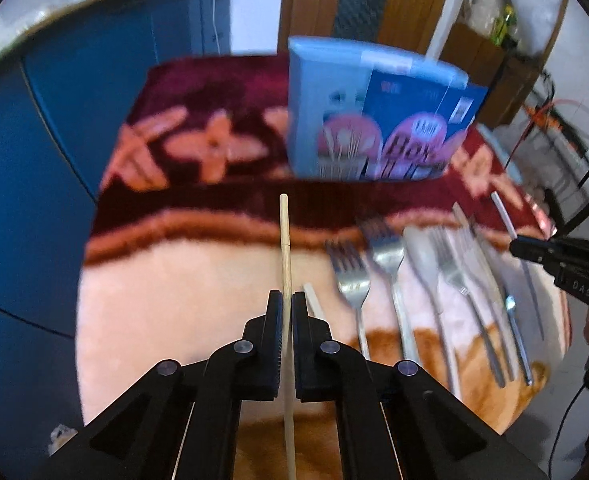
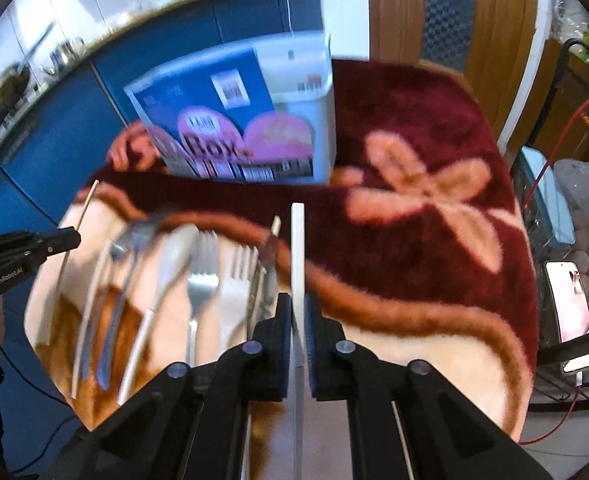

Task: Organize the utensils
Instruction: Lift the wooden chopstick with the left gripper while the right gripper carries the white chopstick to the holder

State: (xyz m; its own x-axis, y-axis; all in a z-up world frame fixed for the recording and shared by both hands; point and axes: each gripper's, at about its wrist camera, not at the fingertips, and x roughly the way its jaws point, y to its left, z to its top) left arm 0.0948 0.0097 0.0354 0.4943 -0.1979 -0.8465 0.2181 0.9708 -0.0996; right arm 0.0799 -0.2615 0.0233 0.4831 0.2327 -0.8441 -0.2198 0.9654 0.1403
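Risk of slip: your left gripper jaws clamp a wooden chopstick, your right gripper jaws a white chopstick; thin sticks may pivot, striking the box at upper centre.

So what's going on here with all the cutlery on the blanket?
A person is sorting utensils with a handheld claw in each hand. The left claw is shut on a wooden chopstick, and the right claw is shut on a white chopstick. Forks and other metal cutlery lie in a row on the flowered blanket. A blue utensil box stands upright behind them on the blanket.
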